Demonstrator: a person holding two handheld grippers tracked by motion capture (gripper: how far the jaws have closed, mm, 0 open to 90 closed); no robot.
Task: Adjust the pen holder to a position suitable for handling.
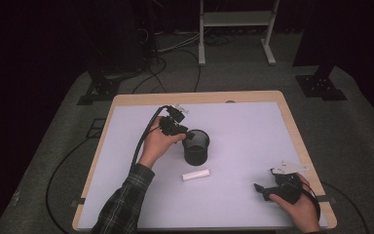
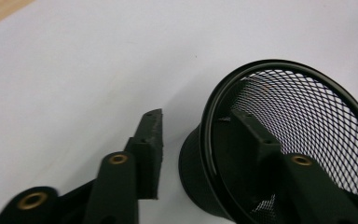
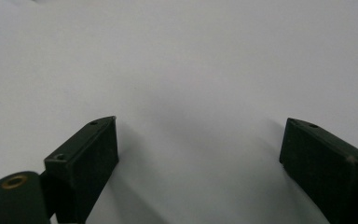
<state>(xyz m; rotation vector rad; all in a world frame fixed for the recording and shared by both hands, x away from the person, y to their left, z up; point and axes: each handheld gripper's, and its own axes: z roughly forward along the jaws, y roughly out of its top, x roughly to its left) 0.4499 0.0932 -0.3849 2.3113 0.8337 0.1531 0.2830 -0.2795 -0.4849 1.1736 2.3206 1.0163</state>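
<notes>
A black mesh cup [image 1: 196, 147] stands upright near the middle of the white table [image 1: 253, 122]. My left gripper [image 1: 185, 136] is at the cup's left rim, held by a hand in a plaid sleeve. In the left gripper view the cup [image 2: 307, 116] fills the right side. My left gripper [image 2: 195, 116] straddles its rim with one jaw inside the mesh and the other outside, clear of the wall, so it is open. A short white cylinder [image 1: 196, 175] lies just in front of the cup. My right gripper [image 1: 264, 179] rests low at the front right, open [image 3: 200, 120] over bare table.
The table's wooden edge [image 1: 195, 97] frames the white top. Beyond it on the grey floor stand a white metal frame [image 1: 236, 19], black stand bases [image 1: 321, 85] and loose cables [image 1: 175, 53]. A cable [image 1: 143, 139] trails from the left gripper.
</notes>
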